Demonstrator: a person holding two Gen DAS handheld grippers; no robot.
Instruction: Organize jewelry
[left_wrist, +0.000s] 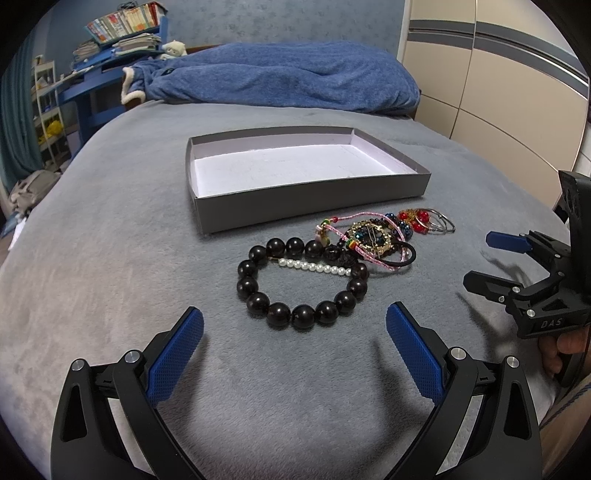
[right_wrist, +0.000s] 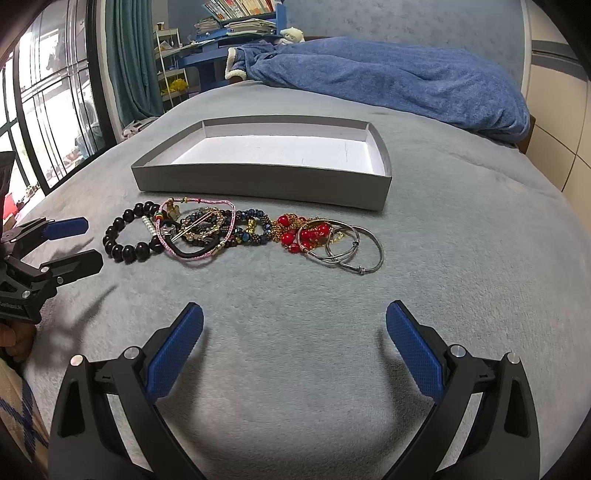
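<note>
Nearest, left gripper (left_wrist: 294, 332): jaws spread wide, blue pads bare, nothing between them; it hovers low over the grey bedspread (left_wrist: 110, 277), aimed at the dark bead bracelet.
Right gripper (right_wrist: 294, 332): likewise wide open and holding nothing, low over the same bedspread, facing the middle of the jewelry row; in the left wrist view it shows at the right edge, a hand gripping its handle.
Dark bead bracelet (left_wrist: 299, 282): large round near-black beads in a ring, flat on the bedspread, just beyond the left gripper's fingertips; it is the left end of the row.
Pearl strand (left_wrist: 314, 266): a short line of small white pearls lying across the far side of the dark ring, touching it.
Tangle in the middle: a pink cord bracelet (right_wrist: 225, 218), a black hair tie (right_wrist: 188, 251) and a gold-and-blue beaded bracelet (right_wrist: 207, 225) overlap one another; which lies on top cannot be told throughout.
Red bead piece (right_wrist: 303, 230): red beads on gold chain, right of the tangle, touching the silver bangles (right_wrist: 354, 247), which end the row on the right.
Grey box (right_wrist: 258, 181): shallow, open-topped, white inside, holding nothing, just behind the jewelry row.
Farthest: a blue blanket (right_wrist: 406, 74) heaped at the bed's head, a blue desk (left_wrist: 85, 85) with stacked books beyond.
</note>
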